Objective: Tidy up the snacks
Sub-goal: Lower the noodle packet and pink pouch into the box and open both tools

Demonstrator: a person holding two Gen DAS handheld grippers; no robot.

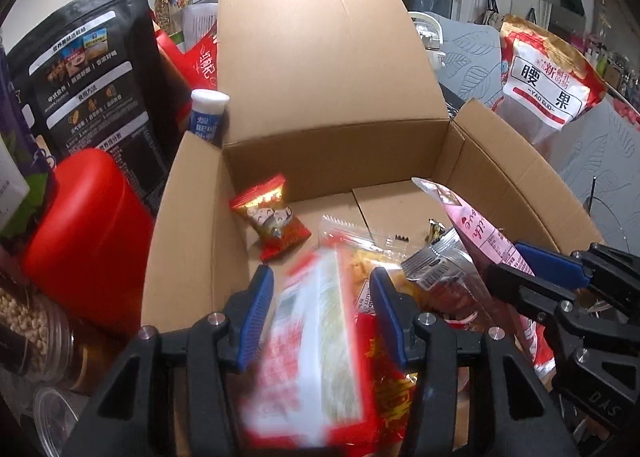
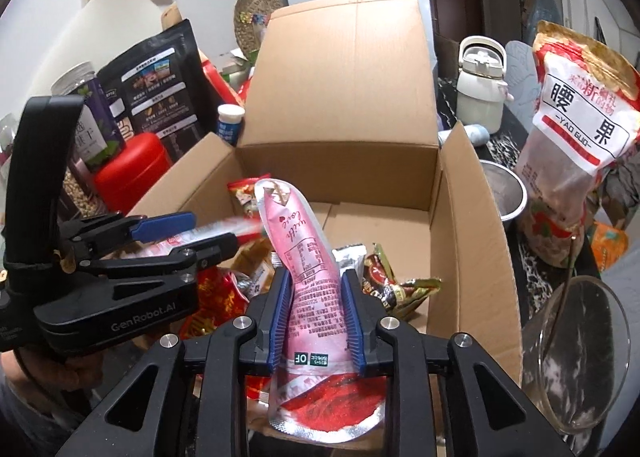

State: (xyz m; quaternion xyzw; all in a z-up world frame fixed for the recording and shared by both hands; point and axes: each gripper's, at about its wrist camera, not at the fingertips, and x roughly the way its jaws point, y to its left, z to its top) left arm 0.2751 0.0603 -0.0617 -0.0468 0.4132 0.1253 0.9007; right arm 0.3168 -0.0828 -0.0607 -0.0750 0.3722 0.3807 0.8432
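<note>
An open cardboard box [image 1: 332, 69] [image 2: 340, 97] holds several snack packets. My left gripper [image 1: 320, 289] [image 2: 212, 235] is over the box's near left, jaws apart; a blurred red and white packet [image 1: 308, 357] lies between them, its thin edge showing in the right wrist view [image 2: 236, 227]. My right gripper [image 2: 316, 297] [image 1: 516, 261] is shut on a pink pouch [image 2: 308, 273] [image 1: 480, 233], held upright over the box's near edge. A small red packet [image 1: 272, 217] leans against the left wall. Brown and silver packets [image 2: 384, 281] lie on the floor.
Left of the box stand a red canister [image 1: 88, 233], a black pouch [image 1: 92, 81], a white bottle [image 1: 208, 113] and a jar of beans [image 1: 24, 321]. Right of it stand a cashew bag [image 2: 580, 145], a steel cup [image 2: 508, 193], a glass bowl [image 2: 580, 357] and a white kettle [image 2: 480, 85].
</note>
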